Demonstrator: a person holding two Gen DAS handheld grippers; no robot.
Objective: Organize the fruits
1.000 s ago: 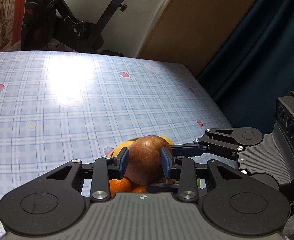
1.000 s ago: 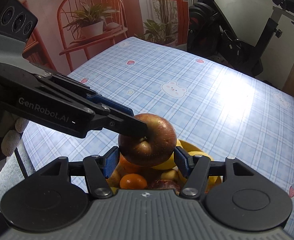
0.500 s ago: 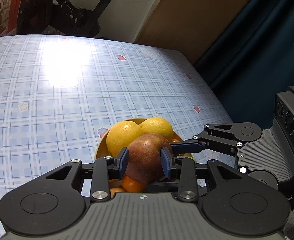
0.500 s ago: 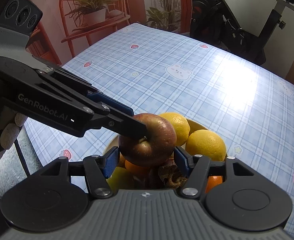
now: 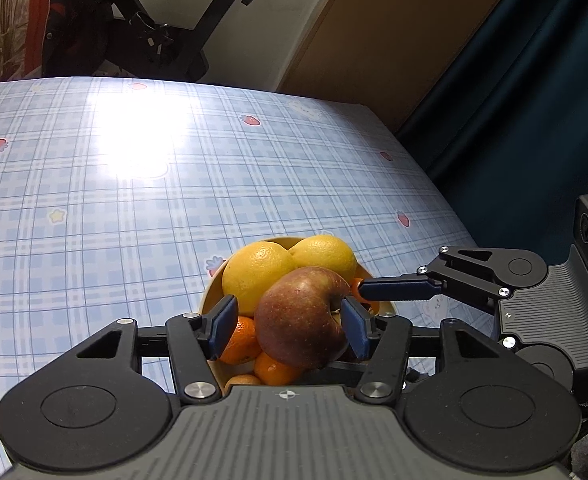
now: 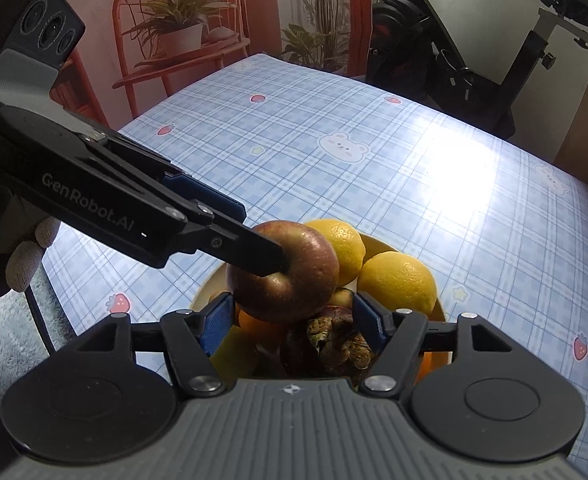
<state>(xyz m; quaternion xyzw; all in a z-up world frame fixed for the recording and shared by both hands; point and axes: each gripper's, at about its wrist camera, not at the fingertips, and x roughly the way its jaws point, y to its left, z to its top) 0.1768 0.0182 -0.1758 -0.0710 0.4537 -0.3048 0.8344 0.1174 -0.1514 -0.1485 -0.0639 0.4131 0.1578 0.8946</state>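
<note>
The left gripper is held with its jaws slightly apart around the apple: one pad is touching the fruit, and a gap is seen at the other. The apple is resting on top of the yellow citrus and tangerines heaped in the bowl, near the table's right edge. The placing step is judged nearly done; a wider opening and a clean withdrawal are called for, lest the apple be rolled off. The right gripper is held open beside the bowl. The table is covered with blue checked cloth; an exercise bike is seen beyond.
</note>
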